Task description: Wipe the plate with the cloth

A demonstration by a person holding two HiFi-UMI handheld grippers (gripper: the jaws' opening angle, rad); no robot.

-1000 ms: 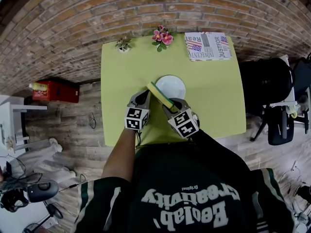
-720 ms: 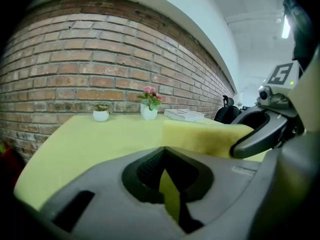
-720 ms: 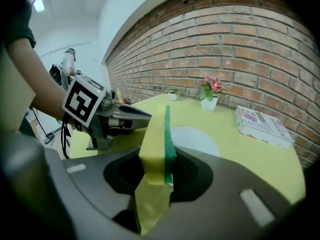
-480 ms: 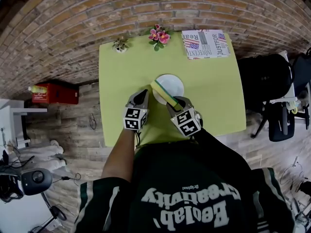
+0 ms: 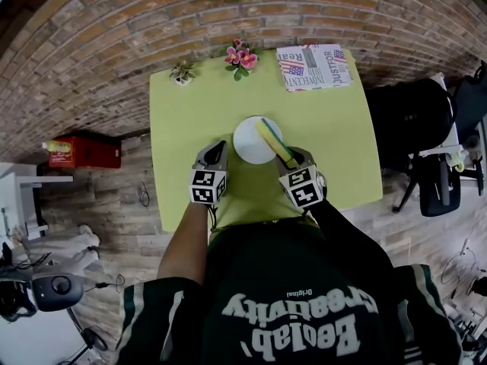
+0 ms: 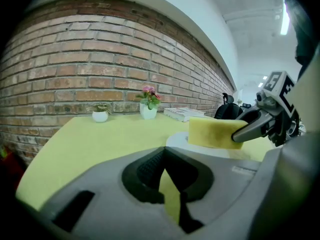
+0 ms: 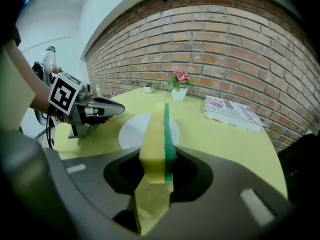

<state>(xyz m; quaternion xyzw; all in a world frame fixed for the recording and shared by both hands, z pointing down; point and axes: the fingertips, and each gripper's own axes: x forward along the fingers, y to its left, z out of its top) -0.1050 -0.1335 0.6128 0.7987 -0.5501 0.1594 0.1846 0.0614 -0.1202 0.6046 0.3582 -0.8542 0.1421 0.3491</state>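
Observation:
A white plate [image 5: 249, 144] lies mid-table on the yellow-green table [image 5: 190, 112]. What I hold is a yellow sponge with a green scouring face [image 5: 275, 142], not a cloth; my right gripper [image 5: 291, 158] is shut on it. The sponge stands on edge over the plate's right part, as the right gripper view shows with sponge [image 7: 159, 143] above plate [image 7: 131, 131]. My left gripper [image 5: 218, 147] rests just left of the plate with its jaws together and nothing between them. From the left gripper view the sponge [image 6: 215, 132] hovers over the plate [image 6: 175, 140].
At the table's far edge stand a small potted plant [image 5: 181, 72], a pink flower pot [image 5: 239, 58] and a folded newspaper [image 5: 314, 67]. A brick wall lies beyond. Black chairs [image 5: 415, 128] stand right of the table, a red box [image 5: 84, 150] on the floor at left.
My right gripper has carried the sponge from the plate's left rim across to its right side. The left gripper has stayed beside the plate.

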